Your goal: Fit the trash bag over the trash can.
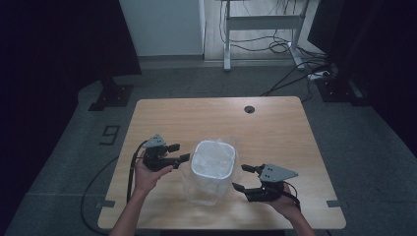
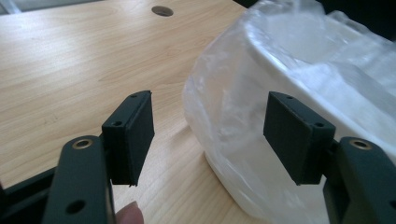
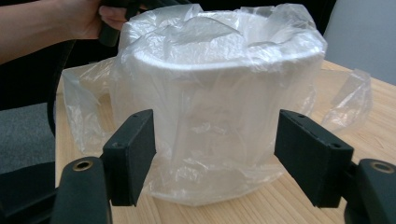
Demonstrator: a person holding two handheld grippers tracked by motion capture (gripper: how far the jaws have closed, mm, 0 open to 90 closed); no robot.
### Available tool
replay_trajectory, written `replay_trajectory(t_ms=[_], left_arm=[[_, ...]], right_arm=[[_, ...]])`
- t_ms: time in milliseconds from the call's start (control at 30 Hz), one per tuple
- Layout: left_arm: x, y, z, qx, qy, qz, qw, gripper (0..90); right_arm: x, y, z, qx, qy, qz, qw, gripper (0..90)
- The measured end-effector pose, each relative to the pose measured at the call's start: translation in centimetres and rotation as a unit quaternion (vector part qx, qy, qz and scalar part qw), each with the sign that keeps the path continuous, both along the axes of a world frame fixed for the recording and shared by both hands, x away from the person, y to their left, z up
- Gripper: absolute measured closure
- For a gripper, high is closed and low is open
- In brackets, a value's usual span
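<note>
A white bucket [image 1: 212, 164] lined with a clear plastic bag stands upright on the wooden table [image 1: 196, 118], toward the front middle. The bag's rim is folded over the bucket's top and loose film hangs down its sides. My left gripper [image 1: 181, 152] sits just left of the bucket, open, with nothing between its pads. In the left gripper view the left gripper [image 2: 212, 133] has the bagged bucket [image 2: 327, 70] close behind its right pad. My right gripper [image 1: 240, 177] is open at the bucket's right. From the right gripper view, the right gripper [image 3: 215, 154] faces the bucket [image 3: 219, 93] without touching it.
A round cable hole [image 1: 249, 109] lies near the table's far edge. Beyond the table stand a metal desk frame [image 1: 260, 22] and floor cables [image 1: 285, 46]. The other hand [image 3: 79, 18] shows behind the bucket in the right gripper view.
</note>
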State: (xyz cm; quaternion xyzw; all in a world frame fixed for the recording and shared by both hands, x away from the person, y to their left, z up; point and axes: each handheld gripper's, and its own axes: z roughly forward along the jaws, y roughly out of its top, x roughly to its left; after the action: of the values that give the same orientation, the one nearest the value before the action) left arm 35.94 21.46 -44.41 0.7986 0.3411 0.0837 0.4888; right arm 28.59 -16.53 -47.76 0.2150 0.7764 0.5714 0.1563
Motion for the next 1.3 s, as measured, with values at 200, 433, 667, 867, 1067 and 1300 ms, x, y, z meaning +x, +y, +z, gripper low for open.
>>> replay_trajectory(t_ms=[200, 433, 667, 867, 1067, 1300], left_arm=[[-1.4, -0.4, -0.4, 0.001, -0.007, -0.028, 0.9996, 34.5], [-2.3, -0.8, -1.1, -0.011, -0.007, -0.037, 0.9992, 35.8], [-2.9, -1.2, -1.4, -0.01, -0.005, -0.045, 0.9989, 35.8], [-3.2, -1.4, -1.5, -0.013, -0.002, -0.046, 0.9988, 36.0], [-3.4, -1.6, -1.5, -0.013, -0.002, -0.049, 0.9987, 35.2], [-3.2, -0.2, -0.8, -0.031, -0.005, -0.028, 0.9991, 31.6]], right_arm=[[0.5, 0.1, -0.1, -0.008, 0.005, -0.01, 0.9999, 30.1], [1.6, 0.3, 0.1, -0.018, 0.007, -0.03, 0.9994, 31.2], [2.1, 0.4, 0.2, -0.024, 0.006, -0.043, 0.9988, 32.5], [2.5, 0.1, 0.3, -0.023, 0.009, -0.05, 0.9985, 32.5], [2.6, -0.2, 0.3, -0.025, 0.013, -0.051, 0.9983, 31.7], [1.7, -1.0, 0.2, -0.009, 0.01, -0.055, 0.9984, 29.1]])
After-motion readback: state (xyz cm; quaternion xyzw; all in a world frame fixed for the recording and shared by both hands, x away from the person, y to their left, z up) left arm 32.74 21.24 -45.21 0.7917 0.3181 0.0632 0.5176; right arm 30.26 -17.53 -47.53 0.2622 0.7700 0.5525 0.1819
